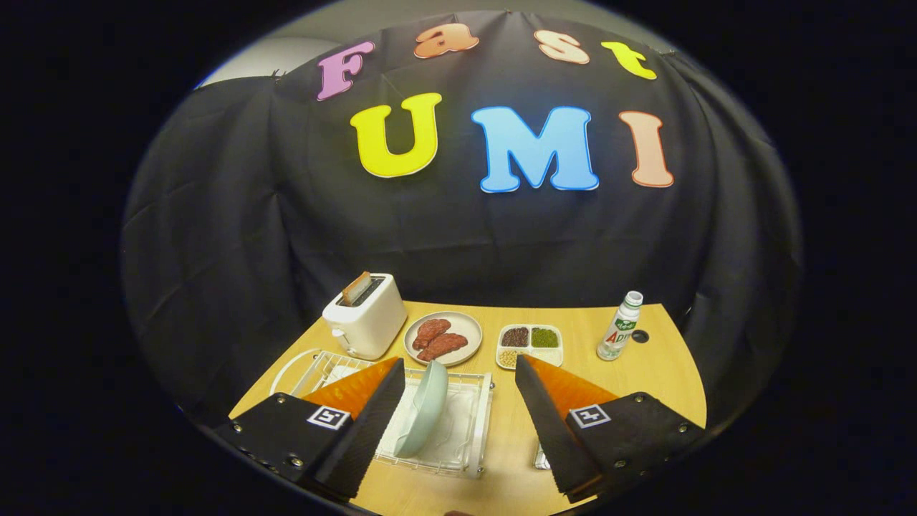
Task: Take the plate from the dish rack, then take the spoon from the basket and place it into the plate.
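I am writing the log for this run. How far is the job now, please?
Nothing looks done yet. The pale green round plate stands on edge in the white wire dish rack. The gripper is open, and the plate lies between its fingers, untouched. Left to do: lift the plate out, then put the spoon into it.

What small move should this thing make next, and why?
Probably ease down and forward so the open gripper straddles the plate. The plate stands on edge in the dish rack, between the fingers but nearer the left one, and neither touches it yet.
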`<act>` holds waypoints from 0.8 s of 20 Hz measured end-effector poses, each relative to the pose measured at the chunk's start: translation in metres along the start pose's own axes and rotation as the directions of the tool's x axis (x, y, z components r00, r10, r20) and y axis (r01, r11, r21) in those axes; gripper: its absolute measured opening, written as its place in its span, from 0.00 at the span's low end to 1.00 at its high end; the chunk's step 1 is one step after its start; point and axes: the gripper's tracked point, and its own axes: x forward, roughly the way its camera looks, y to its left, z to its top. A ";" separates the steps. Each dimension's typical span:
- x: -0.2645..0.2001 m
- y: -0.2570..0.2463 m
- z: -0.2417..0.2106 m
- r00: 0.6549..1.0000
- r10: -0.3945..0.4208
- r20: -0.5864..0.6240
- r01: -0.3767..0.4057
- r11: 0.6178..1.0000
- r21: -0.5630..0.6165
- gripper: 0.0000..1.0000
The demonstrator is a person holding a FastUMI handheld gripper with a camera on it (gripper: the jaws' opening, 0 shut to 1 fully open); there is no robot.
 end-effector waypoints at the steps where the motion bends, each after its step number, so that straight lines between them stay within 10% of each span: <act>1: 0.004 0.002 -0.004 0.999 -0.008 -0.031 0.008 1.000 0.000 0.96; 16: 0.069 0.031 -0.066 0.933 -0.125 -0.337 0.146 0.989 0.037 0.89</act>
